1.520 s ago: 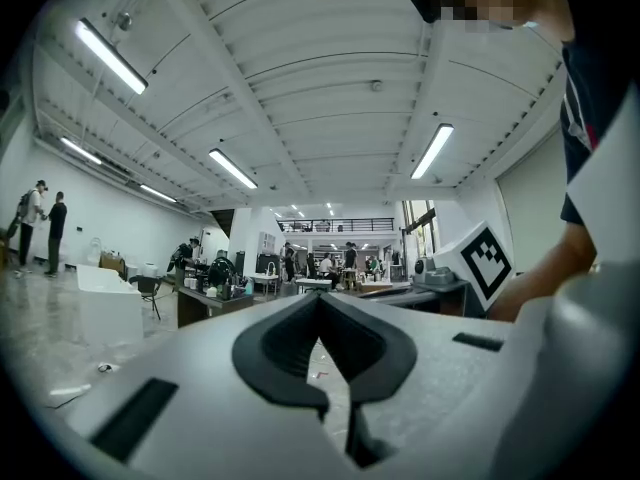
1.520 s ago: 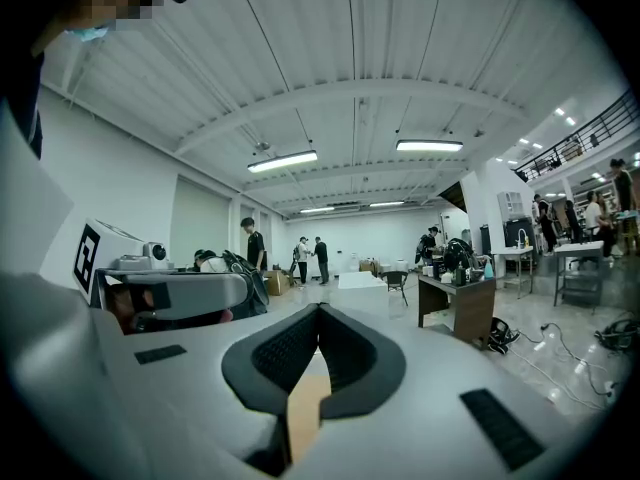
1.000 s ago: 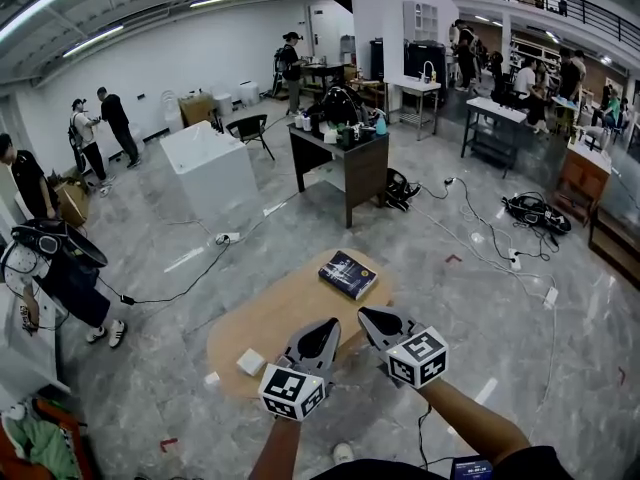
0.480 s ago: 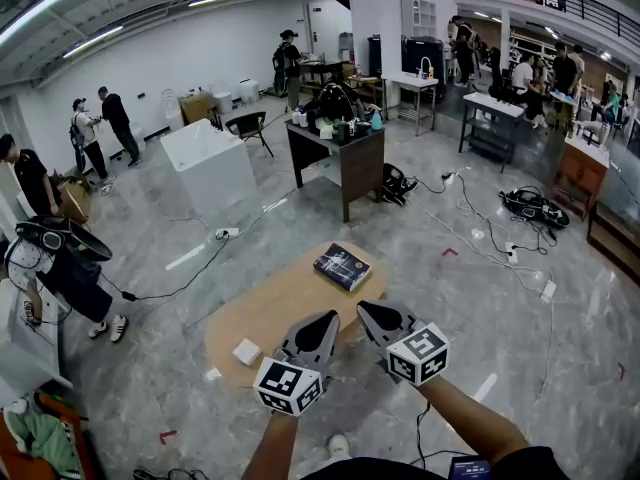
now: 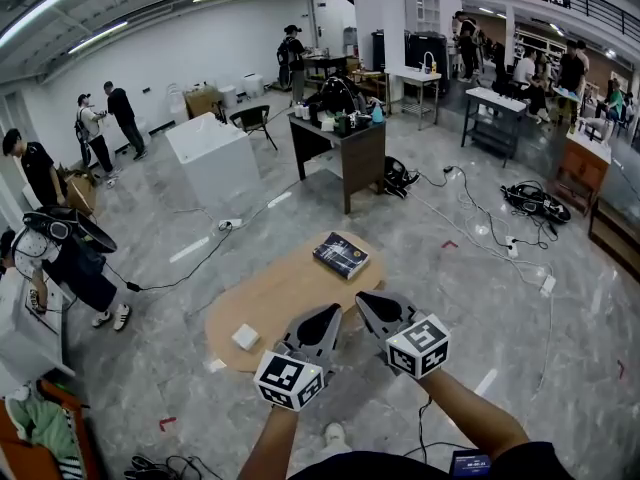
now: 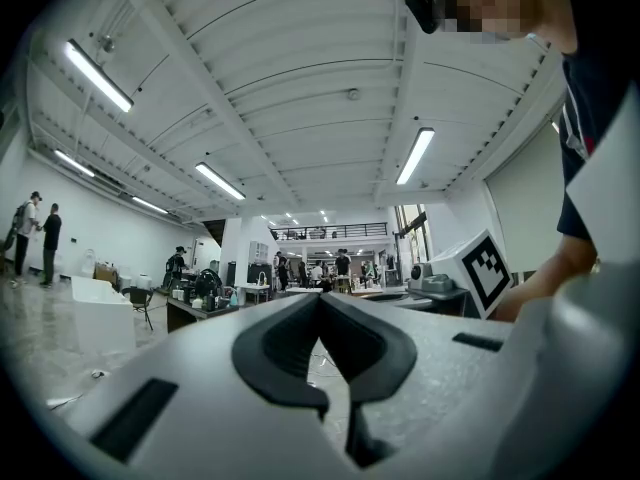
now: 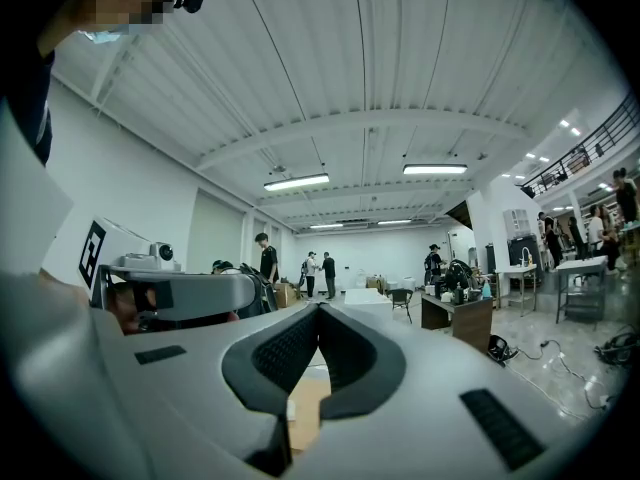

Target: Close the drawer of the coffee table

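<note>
The coffee table (image 5: pixel 275 303) is a low, light-wood oval on the grey floor just ahead of me. A dark book (image 5: pixel 340 255) lies at its far end and a small white box (image 5: pixel 245 337) at its near left. No drawer shows in any view. My left gripper (image 5: pixel 327 315) and right gripper (image 5: pixel 366 301) are held side by side above the table's near edge, touching nothing. The left gripper (image 6: pixel 320 298) has its jaws shut and empty. The right gripper (image 7: pixel 318 308) is shut too, with a strip of tabletop (image 7: pixel 305 413) showing below its jaws.
A dark desk (image 5: pixel 340 153) loaded with gear and a white cabinet (image 5: pixel 212 163) stand beyond the table. Cables (image 5: pixel 480 228) and bags (image 5: pixel 535 205) lie on the floor to the right. A person (image 5: pixel 60 263) bends over at the left, others stand further back.
The table and book have drifted slightly upward in the head view. Both grippers stay shut and side by side, in nearly the same place.
</note>
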The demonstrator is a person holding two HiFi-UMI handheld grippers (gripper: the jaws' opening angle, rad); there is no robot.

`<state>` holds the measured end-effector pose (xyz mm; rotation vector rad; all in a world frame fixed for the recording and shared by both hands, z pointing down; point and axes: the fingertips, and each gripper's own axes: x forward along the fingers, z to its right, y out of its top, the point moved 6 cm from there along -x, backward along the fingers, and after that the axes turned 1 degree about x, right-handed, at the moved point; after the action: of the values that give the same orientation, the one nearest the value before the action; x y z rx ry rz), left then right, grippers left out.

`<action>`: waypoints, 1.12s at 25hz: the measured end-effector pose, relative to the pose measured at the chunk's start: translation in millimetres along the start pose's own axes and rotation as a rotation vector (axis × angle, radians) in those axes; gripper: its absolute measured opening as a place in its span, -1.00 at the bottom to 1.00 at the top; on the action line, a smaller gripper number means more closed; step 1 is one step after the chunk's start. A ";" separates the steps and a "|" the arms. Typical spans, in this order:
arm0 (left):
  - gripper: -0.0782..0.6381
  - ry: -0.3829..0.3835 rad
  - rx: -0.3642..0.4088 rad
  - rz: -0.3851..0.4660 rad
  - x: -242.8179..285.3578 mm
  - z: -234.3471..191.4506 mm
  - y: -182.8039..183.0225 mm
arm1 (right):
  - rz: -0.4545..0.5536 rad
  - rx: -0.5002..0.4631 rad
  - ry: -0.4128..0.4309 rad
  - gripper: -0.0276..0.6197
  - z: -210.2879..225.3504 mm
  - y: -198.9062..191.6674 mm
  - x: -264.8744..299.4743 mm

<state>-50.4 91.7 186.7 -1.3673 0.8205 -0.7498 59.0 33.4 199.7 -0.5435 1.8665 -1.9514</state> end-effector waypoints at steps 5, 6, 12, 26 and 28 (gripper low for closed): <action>-0.78 0.007 0.000 0.003 -9.3 18.9 6.3 | 0.005 -0.004 0.010 -0.88 -10.6 6.9 -18.0; -0.78 0.007 0.000 0.003 -11.9 22.5 7.1 | 0.004 -0.004 0.011 -0.88 -13.6 7.4 -21.6; -0.78 0.008 0.000 0.005 -22.6 43.7 7.6 | 0.002 -0.009 0.014 -0.88 -25.3 5.1 -42.3; -0.78 0.021 0.001 0.014 -36.2 69.1 6.9 | -0.005 -0.024 0.026 -0.88 -39.4 2.5 -69.3; -0.78 0.022 0.001 0.015 -38.6 70.6 9.0 | -0.003 -0.026 0.027 -0.88 -41.9 4.9 -70.8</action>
<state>-10.8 162.2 181.9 -1.3525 0.8471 -0.7547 97.3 106.0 192.2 -0.5303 1.9107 -1.9487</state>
